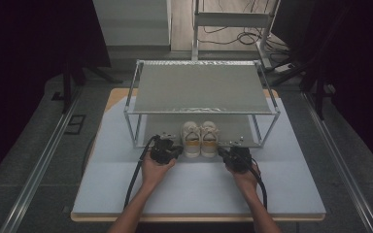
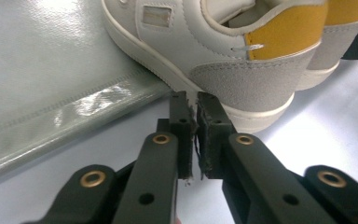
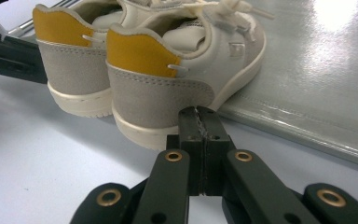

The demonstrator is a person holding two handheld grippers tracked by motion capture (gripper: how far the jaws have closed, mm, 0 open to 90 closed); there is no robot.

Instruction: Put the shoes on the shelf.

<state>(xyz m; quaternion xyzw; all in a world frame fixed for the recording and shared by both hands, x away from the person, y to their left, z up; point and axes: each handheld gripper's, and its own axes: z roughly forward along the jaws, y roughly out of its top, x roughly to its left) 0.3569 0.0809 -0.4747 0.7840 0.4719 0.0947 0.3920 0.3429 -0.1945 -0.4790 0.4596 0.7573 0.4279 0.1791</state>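
A pair of small white shoes with yellow heel tabs and grey suede heels stands side by side, toes on the rack's lower shelf, heels toward me. My left gripper lies just left of the left shoe. In the left gripper view its jaws are shut with nothing between them, tips right at that shoe's heel sole. My right gripper sits just right of the right shoe. Its jaws are shut and empty, tips close to the right shoe's heel.
The two-tier metal rack stands on a white board; its posts flank the shoes. The glossy grey shelf sheet runs beside the shoes. Metal rails line both sides of the table, and cables lie on the floor behind.
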